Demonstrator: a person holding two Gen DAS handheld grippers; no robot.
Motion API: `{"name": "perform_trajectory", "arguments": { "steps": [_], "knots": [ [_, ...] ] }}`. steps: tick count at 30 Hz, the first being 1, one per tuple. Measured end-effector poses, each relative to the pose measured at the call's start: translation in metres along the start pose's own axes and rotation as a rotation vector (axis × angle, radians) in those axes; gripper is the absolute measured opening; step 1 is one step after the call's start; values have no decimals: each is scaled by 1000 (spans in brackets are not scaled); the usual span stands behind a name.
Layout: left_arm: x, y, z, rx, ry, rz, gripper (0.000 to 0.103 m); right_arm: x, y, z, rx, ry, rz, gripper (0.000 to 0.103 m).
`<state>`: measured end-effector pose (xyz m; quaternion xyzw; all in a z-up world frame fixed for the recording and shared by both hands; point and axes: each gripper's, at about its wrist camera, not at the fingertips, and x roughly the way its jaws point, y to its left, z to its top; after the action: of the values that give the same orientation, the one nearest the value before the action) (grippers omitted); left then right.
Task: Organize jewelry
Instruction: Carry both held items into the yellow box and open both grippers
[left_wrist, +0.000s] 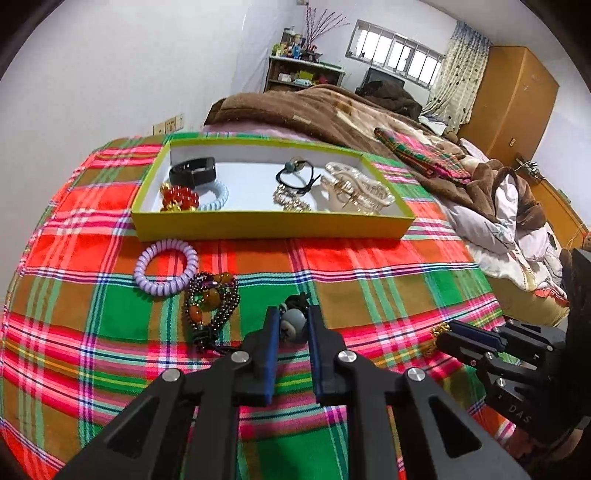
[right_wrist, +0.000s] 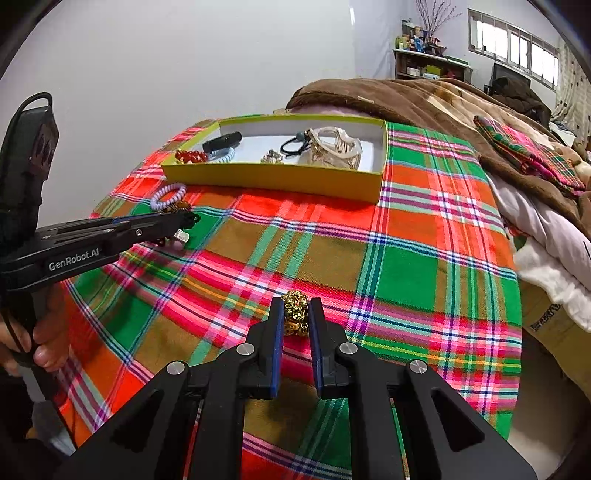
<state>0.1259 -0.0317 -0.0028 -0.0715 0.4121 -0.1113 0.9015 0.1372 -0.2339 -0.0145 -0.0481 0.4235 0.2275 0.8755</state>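
Observation:
A yellow-green box stands at the far side of the plaid cloth; it holds a black band, red beads, a pale blue coil tie, a black hair tie, a gold chain and clear claw clips. My left gripper is shut on a grey charm hair tie. My right gripper is shut on a gold bead bracelet; it also shows in the left wrist view. A lilac coil tie and a dark beaded bracelet lie on the cloth left of my left gripper.
The plaid cloth covers a raised surface with a white wall behind. To the right lie a brown blanket, bedding and a folded plaid cloth. A shelf and wardrobe stand far back.

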Motion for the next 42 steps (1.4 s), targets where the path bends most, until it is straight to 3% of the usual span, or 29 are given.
{"name": "perform_trajectory", "arguments": {
  "steps": [14,21,28,42],
  "knots": [
    [-49,-2,7,4,-95,-37,16,-35,17,19,-16,-75,14,13],
    [-56,8,9,-18,-105,-37,16,-45,24,27,-36,-95,19,13],
    [-55,14,20,-18,-102,-38,16,-41,19,46,-43,-103,14,13],
    [-15,27,72,5,-84,-21,16,-3,-18,121,-28,-117,-6,13]
  ]
}}
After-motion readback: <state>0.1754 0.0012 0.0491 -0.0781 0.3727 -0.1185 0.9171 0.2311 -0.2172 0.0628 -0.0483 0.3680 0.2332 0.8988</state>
